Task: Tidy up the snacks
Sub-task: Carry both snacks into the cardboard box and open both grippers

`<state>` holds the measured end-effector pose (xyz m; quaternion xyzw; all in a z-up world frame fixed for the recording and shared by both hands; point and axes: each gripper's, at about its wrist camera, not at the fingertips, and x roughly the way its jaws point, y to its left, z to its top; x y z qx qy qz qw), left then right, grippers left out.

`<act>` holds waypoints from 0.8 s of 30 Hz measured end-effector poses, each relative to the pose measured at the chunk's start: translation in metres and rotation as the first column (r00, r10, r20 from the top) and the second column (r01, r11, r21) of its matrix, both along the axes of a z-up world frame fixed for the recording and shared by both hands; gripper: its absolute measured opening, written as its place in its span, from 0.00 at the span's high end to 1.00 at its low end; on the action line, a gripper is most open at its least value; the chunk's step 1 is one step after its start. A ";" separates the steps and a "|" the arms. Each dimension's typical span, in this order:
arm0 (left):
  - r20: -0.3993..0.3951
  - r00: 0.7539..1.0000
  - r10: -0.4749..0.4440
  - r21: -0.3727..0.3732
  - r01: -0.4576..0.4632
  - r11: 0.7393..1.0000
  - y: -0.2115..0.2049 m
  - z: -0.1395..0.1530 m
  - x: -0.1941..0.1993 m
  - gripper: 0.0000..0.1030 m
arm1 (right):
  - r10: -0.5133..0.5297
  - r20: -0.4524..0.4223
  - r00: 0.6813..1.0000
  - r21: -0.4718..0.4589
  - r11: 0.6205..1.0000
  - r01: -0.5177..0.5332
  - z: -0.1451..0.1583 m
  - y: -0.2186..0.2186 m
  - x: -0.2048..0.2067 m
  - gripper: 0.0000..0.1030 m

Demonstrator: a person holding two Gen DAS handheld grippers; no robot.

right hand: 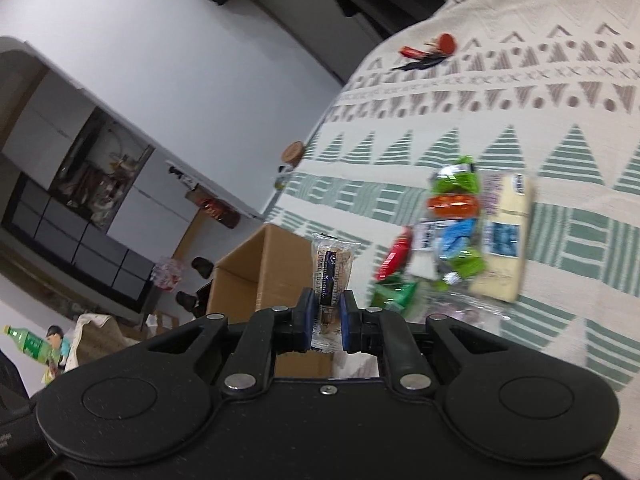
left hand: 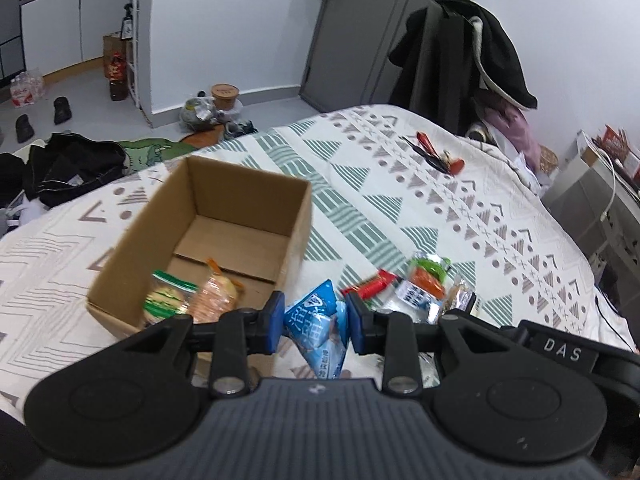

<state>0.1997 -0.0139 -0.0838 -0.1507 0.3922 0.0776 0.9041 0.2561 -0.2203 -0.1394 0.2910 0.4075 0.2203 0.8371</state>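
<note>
An open cardboard box (left hand: 160,236) sits on the patterned bed and holds a green cracker pack (left hand: 168,298) and an orange one (left hand: 214,296). My left gripper (left hand: 316,318) is shut on a blue triangular snack packet (left hand: 318,326), just right of the box's near corner. A pile of snack packets (left hand: 416,290) lies on the bed to the right. In the right wrist view, my right gripper (right hand: 325,318) is shut on a clear-wrapped brown snack bar (right hand: 332,268), held up beside the box (right hand: 256,276). The snack pile (right hand: 456,240) lies to its right.
A red and black item (left hand: 436,154) lies farther back on the bed (left hand: 400,184). Dark clothes (left hand: 60,168) lie on the floor at left. A coat rack (left hand: 460,60) stands behind the bed, and shelves (left hand: 592,196) stand at right.
</note>
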 end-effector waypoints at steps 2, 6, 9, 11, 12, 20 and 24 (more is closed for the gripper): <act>0.002 1.000 0.015 -0.005 -0.015 1.000 0.009 0.002 0.000 0.69 | 0.015 0.011 1.000 0.003 1.000 -0.015 0.002 0.007 0.000 0.87; 0.008 0.999 0.040 -0.002 -0.040 0.999 0.024 0.006 -0.001 0.69 | 0.032 0.028 0.999 0.006 0.999 -0.033 0.005 0.017 0.001 0.87; 0.013 0.998 0.056 -0.003 -0.056 0.998 0.035 0.008 -0.001 0.69 | 0.044 0.032 0.999 0.012 0.999 -0.045 0.004 0.024 0.003 0.87; 0.017 0.998 0.064 -0.003 -0.064 0.998 0.042 0.008 -0.001 0.69 | 0.056 0.033 0.998 0.018 0.998 -0.057 0.006 0.030 0.003 0.87; 0.018 0.998 0.067 -0.002 -0.067 0.998 0.044 0.008 0.000 0.69 | 0.060 0.035 0.998 0.018 0.998 -0.061 0.006 0.033 0.003 0.87; 0.007 0.994 0.106 -0.007 -0.106 0.994 0.071 0.002 0.003 0.69 | 0.093 0.041 0.995 0.034 0.995 -0.095 0.007 0.064 0.012 0.87; -0.005 0.994 0.112 -0.004 -0.112 0.994 0.084 -0.001 0.006 0.69 | 0.125 0.048 0.991 0.034 0.991 -0.127 0.007 0.081 0.016 0.87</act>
